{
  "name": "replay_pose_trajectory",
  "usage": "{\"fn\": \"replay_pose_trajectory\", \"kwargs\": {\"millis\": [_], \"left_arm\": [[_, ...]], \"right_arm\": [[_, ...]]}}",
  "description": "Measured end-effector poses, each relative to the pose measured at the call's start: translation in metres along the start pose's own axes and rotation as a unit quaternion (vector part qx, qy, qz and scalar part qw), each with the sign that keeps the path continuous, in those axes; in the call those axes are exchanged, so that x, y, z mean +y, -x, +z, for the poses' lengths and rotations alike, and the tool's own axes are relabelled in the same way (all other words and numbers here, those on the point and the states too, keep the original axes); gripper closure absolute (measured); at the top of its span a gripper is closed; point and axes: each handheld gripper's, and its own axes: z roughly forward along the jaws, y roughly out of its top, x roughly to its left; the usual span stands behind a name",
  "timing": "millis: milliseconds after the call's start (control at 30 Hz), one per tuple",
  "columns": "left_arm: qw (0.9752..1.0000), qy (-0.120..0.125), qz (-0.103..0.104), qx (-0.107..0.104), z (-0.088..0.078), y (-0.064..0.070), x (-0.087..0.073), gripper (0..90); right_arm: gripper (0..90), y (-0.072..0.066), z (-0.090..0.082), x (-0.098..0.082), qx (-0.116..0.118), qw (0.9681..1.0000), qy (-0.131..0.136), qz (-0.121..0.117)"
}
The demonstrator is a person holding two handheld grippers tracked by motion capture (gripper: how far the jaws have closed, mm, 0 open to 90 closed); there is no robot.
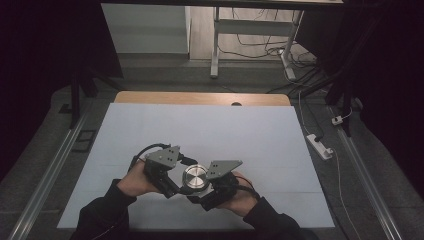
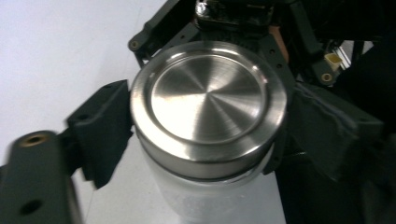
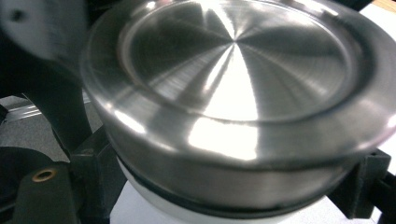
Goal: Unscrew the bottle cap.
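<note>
High view: on the white-covered counter point(image 1: 210, 130), near its front edge, a round white jar with a brushed steel lid point(image 1: 194, 177) stands upright, long axis vertical, lid facing up. From its left, the left hand-held gripper point(image 1: 176, 186) clamps the jar; from its right, the right hand-held gripper point(image 1: 201, 192) clamps it too.

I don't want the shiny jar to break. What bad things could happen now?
1. The jar sits near the table's front edge, so a slip could knock it off.
2. The metal lid is smooth, and the left gripper might slide on it.
3. The right gripper grips just under the lid, where the jar looks frosted and maybe glass. Squeezing or twisting hard from both sides might crack it.
</note>
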Motion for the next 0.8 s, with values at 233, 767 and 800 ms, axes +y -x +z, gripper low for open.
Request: {"fn": "replay_pose_trajectory", "kwargs": {"millis": [233,767,800], "left_arm": [[0.9987,0.001,-0.03,0.04,0.004,0.001,0.002,20.8],[0.9805,-0.019,-0.081,0.178,0.022,0.022,0.025,20.7],[0.9819,-0.015,-0.082,0.17,0.02,0.02,0.025,20.7]], "right_arm": [[14.4,0.003,0.0,-0.001,-0.027,0.9996,-0.005,0.009],[14.4,0.013,-0.006,-0.001,-0.099,0.9941,0.003,0.044],[14.4,0.012,-0.007,-0.001,-0.098,0.9943,0.004,0.044]]}}
